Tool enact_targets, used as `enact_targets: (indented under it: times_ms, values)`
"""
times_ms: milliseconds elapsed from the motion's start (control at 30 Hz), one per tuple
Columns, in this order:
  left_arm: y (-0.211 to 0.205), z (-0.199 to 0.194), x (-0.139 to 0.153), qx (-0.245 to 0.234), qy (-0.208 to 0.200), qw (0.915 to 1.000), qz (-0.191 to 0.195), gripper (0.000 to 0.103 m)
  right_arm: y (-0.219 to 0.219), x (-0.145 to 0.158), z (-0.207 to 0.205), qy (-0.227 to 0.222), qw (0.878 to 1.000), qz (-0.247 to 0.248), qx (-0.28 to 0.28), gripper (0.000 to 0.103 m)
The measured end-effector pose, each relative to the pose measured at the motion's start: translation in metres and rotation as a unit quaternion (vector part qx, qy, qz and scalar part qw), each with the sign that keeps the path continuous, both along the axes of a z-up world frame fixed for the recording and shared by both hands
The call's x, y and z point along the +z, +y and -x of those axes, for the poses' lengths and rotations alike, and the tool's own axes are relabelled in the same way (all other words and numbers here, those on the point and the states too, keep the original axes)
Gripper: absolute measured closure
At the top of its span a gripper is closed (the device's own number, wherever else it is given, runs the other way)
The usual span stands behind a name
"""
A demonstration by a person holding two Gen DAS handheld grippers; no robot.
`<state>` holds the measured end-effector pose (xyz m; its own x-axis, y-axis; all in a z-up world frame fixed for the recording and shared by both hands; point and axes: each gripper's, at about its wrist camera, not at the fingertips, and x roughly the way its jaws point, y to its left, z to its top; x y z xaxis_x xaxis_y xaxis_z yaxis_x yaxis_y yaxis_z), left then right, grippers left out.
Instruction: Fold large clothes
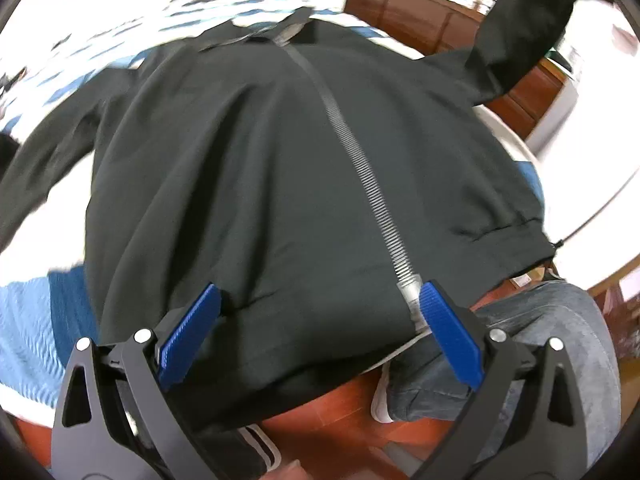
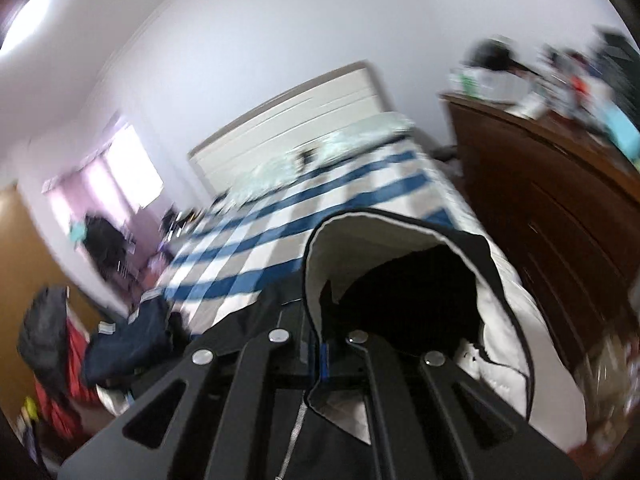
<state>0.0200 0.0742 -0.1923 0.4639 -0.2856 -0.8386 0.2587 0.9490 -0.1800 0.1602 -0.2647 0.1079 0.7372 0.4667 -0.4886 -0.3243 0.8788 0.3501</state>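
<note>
Left gripper (image 1: 320, 300) I read as spread wide, empty, straddling the hem of the black jacket (image 1: 248, 152), which lies zipped and flat on the striped bed (image 1: 24, 312). Right gripper (image 2: 320, 350) is clamped on the jacket's white-lined edge (image 2: 320, 248); the dresser (image 2: 560, 220) crowds the bed's right side.

No text, label, brand, number or sign can be read in either view. Both pictures are blurred, and the small items on the far dresser (image 2: 560, 184) are too smeared to make out any print.
</note>
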Motion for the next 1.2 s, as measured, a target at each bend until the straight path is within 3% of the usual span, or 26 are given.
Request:
enact_targets:
  times_ms: [100,267,400,533,700,800,1000,1033,1100,1133,1167,1200]
  values:
    - [0.018,-0.004,-0.018,0.000,0.026,0.9992,0.030,0.005,0.073,-0.002,-0.019,0.008,0.998,0.042,0.053,0.102]
    - [0.020,0.000,-0.026,-0.012,0.021,0.9987,0.045,0.005,0.191,-0.041,-0.039,0.049,0.985,0.104,0.130,0.102]
    - [0.020,0.008,-0.027,-0.017,0.020,0.9989,0.039,0.005,0.271,-0.100,-0.043,0.094,0.965,0.155,0.187,0.102]
    - [0.024,0.012,-0.028,-0.017,0.021,0.9986,0.045,0.005,0.334,-0.165,-0.041,0.144,0.936,0.212,0.241,0.102]
    - [0.018,0.013,-0.029,-0.026,0.014,0.9992,0.029,0.005,0.385,-0.243,-0.022,0.207,0.885,0.278,0.311,0.102]
    - [0.019,0.011,-0.031,-0.027,0.015,0.9991,0.030,0.005,0.400,-0.282,-0.019,0.234,0.864,0.310,0.322,0.102]
    - [0.016,0.011,-0.035,-0.027,0.019,0.9991,0.026,0.005,0.402,-0.311,-0.024,0.267,0.858,0.304,0.316,0.098]
    - [0.014,0.010,-0.035,-0.029,0.019,0.9991,0.025,0.005,0.402,-0.310,-0.024,0.270,0.857,0.300,0.321,0.092]
    - [0.010,0.010,-0.035,-0.028,0.017,0.9993,0.017,0.005,0.401,-0.304,-0.021,0.280,0.851,0.290,0.336,0.070]
    - [0.008,0.010,-0.035,-0.029,0.015,0.9994,0.013,0.005,0.401,-0.298,-0.017,0.286,0.849,0.279,0.345,0.045]
    - [0.005,0.010,-0.034,-0.030,0.012,0.9995,0.005,0.005,0.402,-0.293,-0.015,0.287,0.849,0.273,0.350,0.028]
    - [0.003,0.010,-0.034,-0.032,0.010,0.9995,-0.001,0.005,0.403,-0.284,-0.010,0.283,0.848,0.265,0.360,0.024]
